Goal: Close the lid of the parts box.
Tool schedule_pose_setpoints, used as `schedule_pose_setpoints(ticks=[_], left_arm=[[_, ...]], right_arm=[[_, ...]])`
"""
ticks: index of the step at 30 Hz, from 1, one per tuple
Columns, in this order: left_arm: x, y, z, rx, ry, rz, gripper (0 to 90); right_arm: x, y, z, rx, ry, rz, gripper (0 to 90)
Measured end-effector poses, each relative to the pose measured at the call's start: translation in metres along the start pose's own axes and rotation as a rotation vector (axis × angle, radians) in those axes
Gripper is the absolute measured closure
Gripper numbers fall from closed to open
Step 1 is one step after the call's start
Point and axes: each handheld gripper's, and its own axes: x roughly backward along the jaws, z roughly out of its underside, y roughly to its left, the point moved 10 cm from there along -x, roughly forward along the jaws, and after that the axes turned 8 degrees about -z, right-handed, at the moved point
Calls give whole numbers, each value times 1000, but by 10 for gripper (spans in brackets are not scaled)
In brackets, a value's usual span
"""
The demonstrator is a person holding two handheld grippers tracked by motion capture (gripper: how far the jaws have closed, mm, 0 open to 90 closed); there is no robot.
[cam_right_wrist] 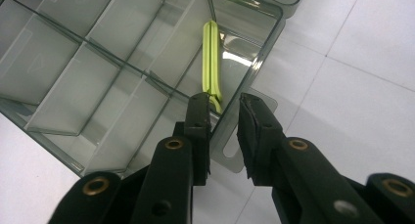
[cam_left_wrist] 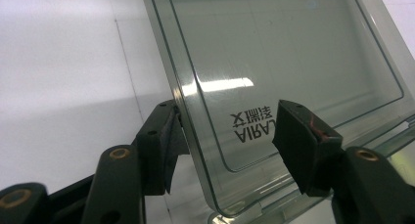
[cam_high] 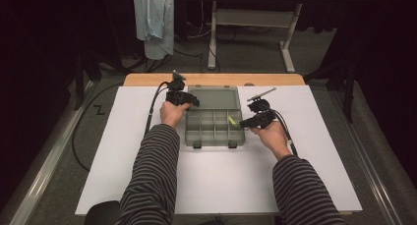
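My left gripper [cam_left_wrist: 225,136] straddles the side edge of the clear lid [cam_left_wrist: 288,53] of the organizer box [cam_high: 214,122], one jaw outside the rim and one over the panel. The jaws stand wide and neither pad presses on the plastic, so I am bracketing the lid, not clamping it — a loose guard, I judge, that keeps it from swinging shut while the other hand works.

My right gripper [cam_right_wrist: 225,111] sits at the box's near right corner, its jaws narrowed astride the compartment wall [cam_right_wrist: 244,92]. One tip reaches inside, to the lower end of the yellow-green clip [cam_right_wrist: 211,57], which leans upright in the end compartment against a divider; whether that tip touches it I cannot tell. The other tip stays outside, above the latch tab [cam_right_wrist: 230,153]. Nothing is squeezed between the pads.

The box lies open in the middle of the white desk [cam_high: 221,181], lid laid back away from me — that leaves every compartment reachable from above.
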Motion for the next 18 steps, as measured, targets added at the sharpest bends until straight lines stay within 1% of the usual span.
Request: schedule_pose_setpoints(ticks=[3, 12, 13, 18], left_arm=[[2, 0, -1, -6, -8, 2, 447], [11, -2, -4, -38, -36, -11, 472], [11, -3, -5, -37, -42, -13, 475], [17, -4, -6, -67, -57, -23, 489]], right_arm=[[0, 0, 0, -3, 4, 0, 773], [0, 0, 0, -6, 5, -2, 773], [0, 0, 0, -6, 6, -2, 773], [0, 0, 0, -6, 10, -2, 773]])
